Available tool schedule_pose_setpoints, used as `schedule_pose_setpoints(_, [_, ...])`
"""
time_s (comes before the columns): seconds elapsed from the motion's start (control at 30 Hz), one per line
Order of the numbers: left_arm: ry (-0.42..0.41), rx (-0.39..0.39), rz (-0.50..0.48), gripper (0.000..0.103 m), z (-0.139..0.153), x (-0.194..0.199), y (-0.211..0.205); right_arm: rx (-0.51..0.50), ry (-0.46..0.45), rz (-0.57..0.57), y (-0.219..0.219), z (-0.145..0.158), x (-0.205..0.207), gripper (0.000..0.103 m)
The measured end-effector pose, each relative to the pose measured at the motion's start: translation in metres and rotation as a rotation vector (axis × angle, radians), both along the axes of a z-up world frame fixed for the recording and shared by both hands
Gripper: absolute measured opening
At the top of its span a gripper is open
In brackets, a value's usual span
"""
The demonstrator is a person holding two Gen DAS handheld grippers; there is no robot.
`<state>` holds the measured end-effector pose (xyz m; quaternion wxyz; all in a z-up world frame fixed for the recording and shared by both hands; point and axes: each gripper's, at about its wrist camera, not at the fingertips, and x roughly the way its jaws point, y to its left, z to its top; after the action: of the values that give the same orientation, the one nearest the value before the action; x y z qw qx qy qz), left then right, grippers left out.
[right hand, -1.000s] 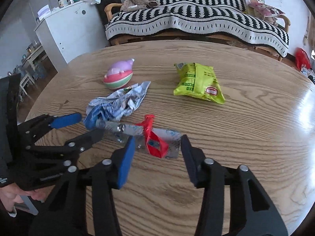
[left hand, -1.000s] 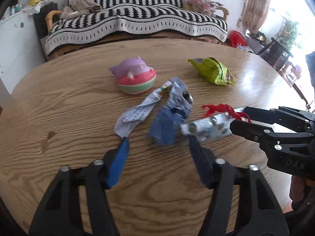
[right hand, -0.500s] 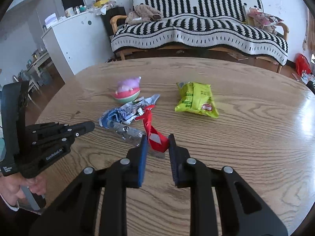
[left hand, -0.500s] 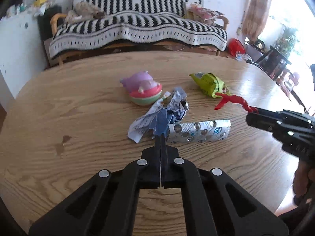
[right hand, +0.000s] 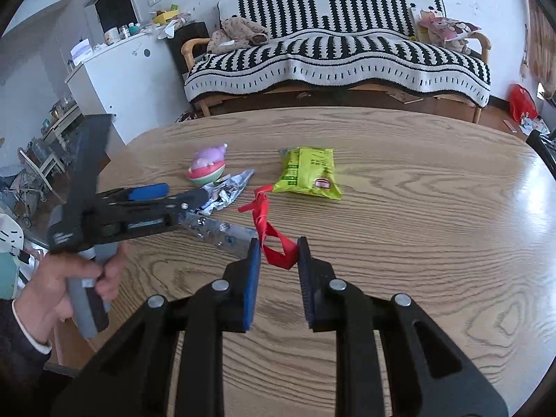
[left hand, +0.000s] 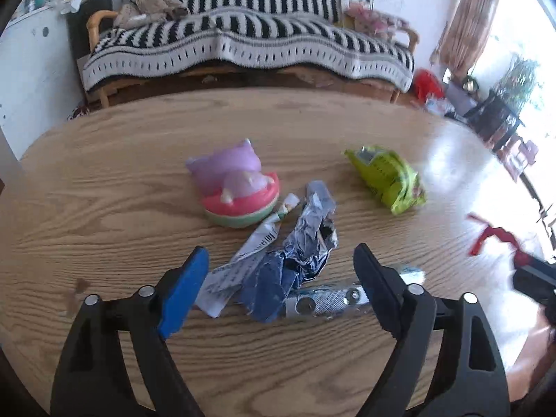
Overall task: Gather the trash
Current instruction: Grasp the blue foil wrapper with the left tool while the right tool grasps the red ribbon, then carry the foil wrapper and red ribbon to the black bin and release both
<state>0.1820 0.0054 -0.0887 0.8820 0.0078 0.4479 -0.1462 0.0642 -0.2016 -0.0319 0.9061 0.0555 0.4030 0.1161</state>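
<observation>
Lifted red ribbon [right hand: 269,239] clear, right claw [right hand: 278,253] clamped on it; left claw [left hand: 281,274] reopened wide around foil wrapper [left hand: 295,260]. Next: close, lift.

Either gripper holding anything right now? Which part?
Right gripper pinches the red wrapper by its lower looped end. Left gripper, jaws just opened, holds nothing; crumpled blue wrapper lies between them.

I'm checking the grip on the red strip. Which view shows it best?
Right wrist: the red strip sits sharp and central, pinched in the right claw. Left wrist shows it only blurred near the right edge.
</observation>
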Motion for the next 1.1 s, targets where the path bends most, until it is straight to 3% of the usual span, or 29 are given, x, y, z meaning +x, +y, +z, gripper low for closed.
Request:
schedule_pose_setpoints(0.07, [0.006, 0.039, -0.008, 0.07, -0.007, 0.002, -0.006, 0.001, 0.001, -0.009, -0.007, 0.001, -0.002, 0.022])
schedule_pose_setpoints(0.1, [-0.001, 0.039, -0.012, 0.056, -0.007, 0.001, -0.008, 0.001, -0.001, -0.013, -0.01, 0.002, -0.004, 0.022])
schedule_pose_setpoints(0.17, [-0.001, 0.043, -0.008, 0.041, -0.005, -0.001, -0.009, 0.003, -0.003, -0.019, -0.016, 0.004, -0.005, 0.022])
schedule_pose_setpoints(0.27, [-0.017, 0.024, -0.008, 0.027, 0.002, -0.007, -0.007, 0.004, -0.006, -0.027, -0.022, 0.007, -0.008, 0.022])
schedule_pose_setpoints(0.6, [-0.098, -0.043, 0.009, 0.026, 0.048, -0.041, 0.007, 0.019, -0.021, -0.044, -0.03, 0.016, -0.019, 0.022])
schedule_pose_setpoints(0.73, [-0.105, -0.029, -0.013, 0.026, 0.055, -0.057, -0.001, 0.015, -0.025, -0.058, -0.037, 0.02, -0.027, 0.022])
schedule_pose_setpoints(1.1, [-0.107, 0.014, -0.161, 0.026, 0.061, -0.102, -0.095, -0.004, -0.045, -0.199, -0.117, 0.033, -0.074, 0.022])
